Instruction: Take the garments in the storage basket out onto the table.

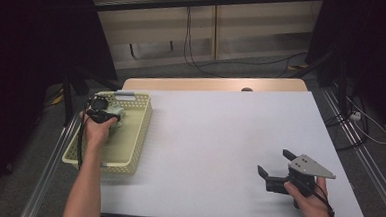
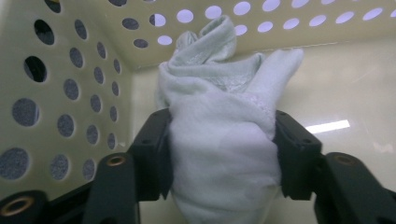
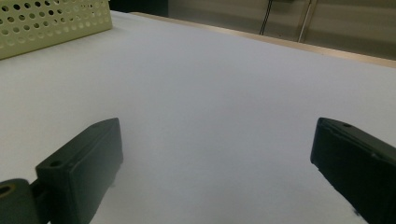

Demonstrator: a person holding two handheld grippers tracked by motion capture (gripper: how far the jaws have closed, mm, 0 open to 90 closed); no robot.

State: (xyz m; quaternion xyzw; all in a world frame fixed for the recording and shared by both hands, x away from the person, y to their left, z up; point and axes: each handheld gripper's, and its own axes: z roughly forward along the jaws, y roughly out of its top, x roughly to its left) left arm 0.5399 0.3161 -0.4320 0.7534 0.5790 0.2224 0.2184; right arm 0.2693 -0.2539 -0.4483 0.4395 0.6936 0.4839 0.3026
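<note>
Inside the far corner of the yellow basket (image 1: 134, 135), the left gripper (image 2: 222, 149) clenched a bunched pale cloth (image 2: 224, 135) standing upright between its pads, while the right gripper (image 1: 272, 175) waited open, well apart.

A white table (image 1: 219, 140) carries a pale yellow perforated basket (image 1: 134, 135) at its left edge, standing directly on the tabletop well to the left of the right gripper's fingers (image 1: 264, 171), which hover over bare surface.
</note>
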